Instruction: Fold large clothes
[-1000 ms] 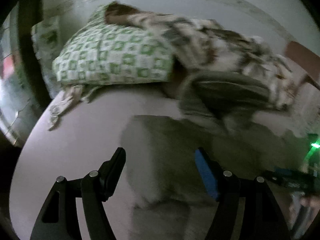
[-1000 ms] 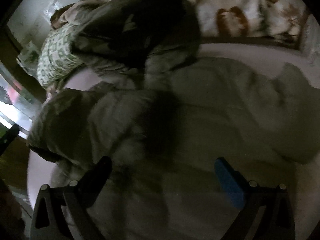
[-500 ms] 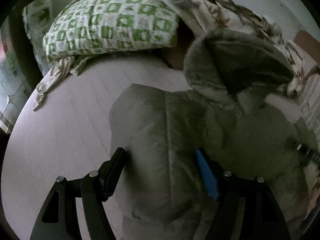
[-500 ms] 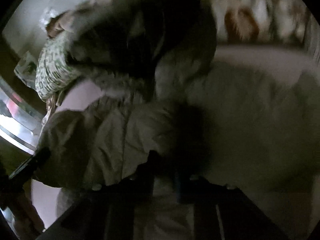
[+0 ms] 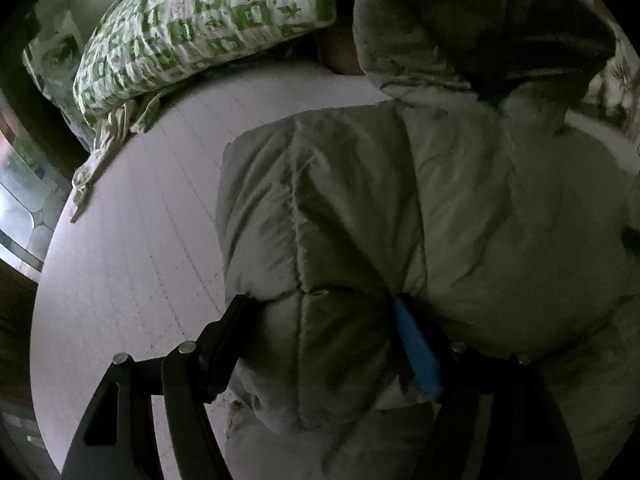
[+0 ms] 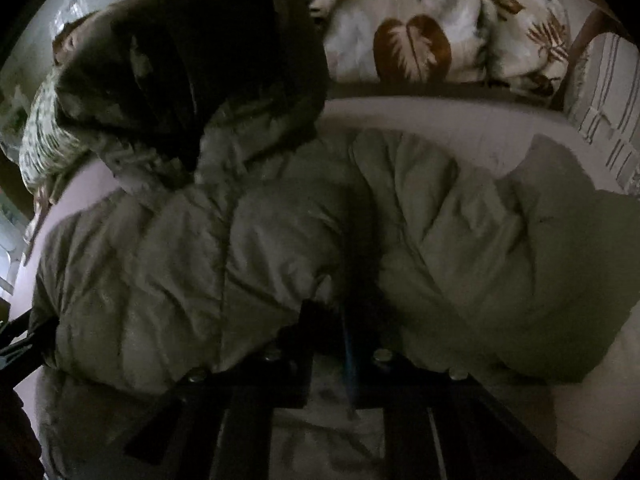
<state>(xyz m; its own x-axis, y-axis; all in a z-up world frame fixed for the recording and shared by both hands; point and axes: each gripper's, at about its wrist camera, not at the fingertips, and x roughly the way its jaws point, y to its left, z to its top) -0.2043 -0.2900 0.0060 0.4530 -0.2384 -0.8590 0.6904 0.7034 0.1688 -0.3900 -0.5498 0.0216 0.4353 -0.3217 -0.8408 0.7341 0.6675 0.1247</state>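
two grippers on olive padded jacket (image 5: 460, 216). left gripper (image 5: 324, 328) at lower centre, jaws wide, straddling puffy sleeve fold. right gripper (image 6: 340, 320) at lower centre, jaws pinched tight on jacket fabric. jacket fills mid-frame on pale sheet (image 5: 132, 240); hood (image 6: 192, 76) upper left. green checked pillow (image 5: 200, 24) upper left; leaf-print bedding (image 6: 420, 40) at top.

The left tongs (image 5: 320, 312) stand with fingers spread wide, black at 9 o'clock and blue at 3, while the right tongs (image 6: 328, 320) are pinched nearly together.
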